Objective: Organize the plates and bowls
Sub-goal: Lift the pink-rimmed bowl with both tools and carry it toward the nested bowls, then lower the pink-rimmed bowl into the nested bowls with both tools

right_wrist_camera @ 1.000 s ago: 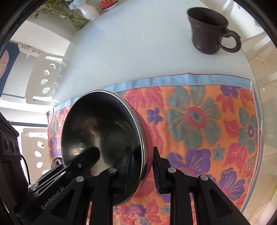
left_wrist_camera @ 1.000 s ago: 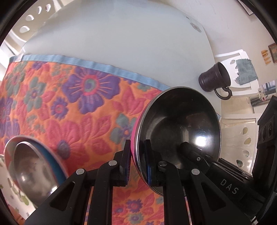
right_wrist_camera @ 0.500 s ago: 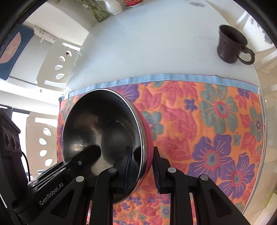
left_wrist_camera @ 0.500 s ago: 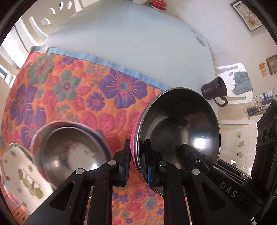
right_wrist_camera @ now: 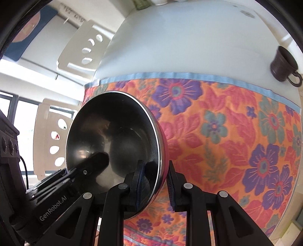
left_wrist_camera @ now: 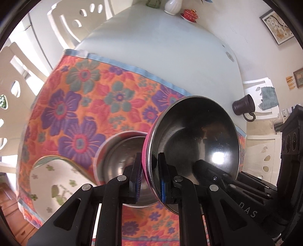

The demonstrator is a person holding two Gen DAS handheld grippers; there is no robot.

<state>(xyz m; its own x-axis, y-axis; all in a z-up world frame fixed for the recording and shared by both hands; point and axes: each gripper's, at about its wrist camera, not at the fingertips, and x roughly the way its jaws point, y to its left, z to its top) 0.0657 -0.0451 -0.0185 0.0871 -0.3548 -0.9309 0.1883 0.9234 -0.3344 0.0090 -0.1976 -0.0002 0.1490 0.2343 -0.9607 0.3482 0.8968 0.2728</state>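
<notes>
- two grippers share one load: my left gripper [left_wrist_camera: 149,175] and my right gripper [right_wrist_camera: 155,178] are each clenched on opposite sides of the rim of the pink-sided steel bowl [left_wrist_camera: 195,140], which hangs tilted in the air above the floral cloth [left_wrist_camera: 79,106].
- i judge the worst risk is the bowl twisting out: each grip is only a thin rim pinch, so if my hands drift apart or roll unevenly, the smooth steel could slip and drop.
- a second steel bowl [left_wrist_camera: 121,153] sits on the cloth just below and left of the held one; if i am nesting them, coming down tilted could clip its rim and knock it aside.
- beside that bowl lies a white plate with green sprigs [left_wrist_camera: 55,181], close to the cloth's edge, so a shove could push it toward the drop.
- a dark mug [right_wrist_camera: 284,64] stands well apart on the bare table [left_wrist_camera: 170,49], out of the way.
- a white vase [left_wrist_camera: 173,6] and a red dish [left_wrist_camera: 191,14] sit at the far end, no obstacle.
</notes>
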